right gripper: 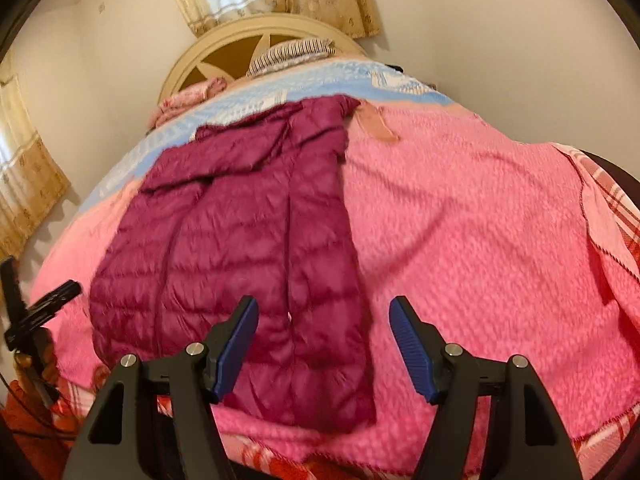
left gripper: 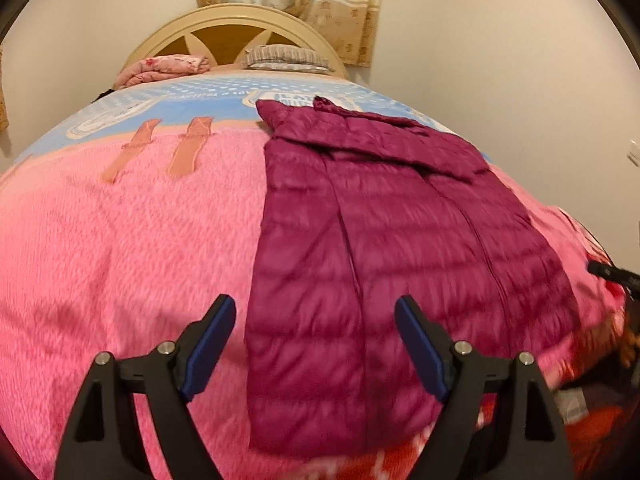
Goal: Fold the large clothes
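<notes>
A magenta quilted down jacket [left gripper: 380,248] lies flat on the pink blanket, folded lengthwise into a long strip, hem towards me and collar towards the headboard. It also shows in the right wrist view [right gripper: 248,240]. My left gripper [left gripper: 316,312] is open and empty, hovering above the hem's left part. My right gripper [right gripper: 324,316] is open and empty, above the hem's right edge. The right gripper's tip [left gripper: 612,272] shows at the far right of the left wrist view; the left gripper [right gripper: 44,304] shows at the left edge of the right wrist view.
The pink fleece blanket [left gripper: 120,260] covers the bed, with a blue patterned band [left gripper: 200,96] farther back. A cream headboard [left gripper: 240,28], a striped pillow [left gripper: 284,58] and a folded pink quilt [left gripper: 164,68] are at the far end. Red plaid bedding [right gripper: 616,200] hangs at the edges.
</notes>
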### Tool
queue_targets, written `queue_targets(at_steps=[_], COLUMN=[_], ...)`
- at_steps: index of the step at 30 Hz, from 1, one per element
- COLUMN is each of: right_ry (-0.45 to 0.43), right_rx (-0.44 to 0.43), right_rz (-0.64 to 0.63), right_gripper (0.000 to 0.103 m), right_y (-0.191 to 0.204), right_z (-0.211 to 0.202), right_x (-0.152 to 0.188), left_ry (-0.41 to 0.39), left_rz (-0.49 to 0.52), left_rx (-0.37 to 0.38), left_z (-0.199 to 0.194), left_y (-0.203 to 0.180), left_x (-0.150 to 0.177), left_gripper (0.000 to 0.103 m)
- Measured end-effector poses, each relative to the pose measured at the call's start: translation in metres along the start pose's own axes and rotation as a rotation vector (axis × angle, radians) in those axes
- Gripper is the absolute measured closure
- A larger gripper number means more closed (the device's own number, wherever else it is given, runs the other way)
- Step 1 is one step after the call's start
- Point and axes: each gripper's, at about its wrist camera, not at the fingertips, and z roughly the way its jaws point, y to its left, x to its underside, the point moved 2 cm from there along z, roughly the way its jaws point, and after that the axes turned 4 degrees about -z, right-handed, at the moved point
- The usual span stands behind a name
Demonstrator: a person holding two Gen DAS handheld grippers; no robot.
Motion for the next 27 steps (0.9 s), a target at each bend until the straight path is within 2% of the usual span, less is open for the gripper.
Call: queue_targets(at_steps=[3,8,12,17,22,27], right_ry=[0.025,0.057,0.093,0.137,0.131,0.153], right_rx=[0.002,0.008,0.019,-0.024,-0.024,-0.029], right_rz=[-0.021,-0.045,-0.075,-0.022,-0.040,-0.076], right_gripper=[0.035,0.035,0.035,0.035,0.035,0.035], right_y=[0.002,0.006,0.011,0.003,0.005,0.014], right_z=[0.004,0.007,0.010,0.018,0.020,0.024], right_x=[0.009,0.019,0.032,0.041,0.043,0.046], left_ry=[0.009,0.019,0.038,0.039,0.097,0.118], left_rz=[0.018,0.056,0.024,0.016,0.018,-0.001], left_rx=[0.050,0.033,0.057,0.174,0.168,0.211], left_z=[-0.007,-0.008,0.003,0.007,0.023,0.028], left_y=[0.006,0.018,0.025,0.015,0.011,0.009], left_x=[0.012,0.030,0.040,0.042,0.048,0.051], left_gripper=[0.019,0.019,0.019,0.019,0.019,0.019])
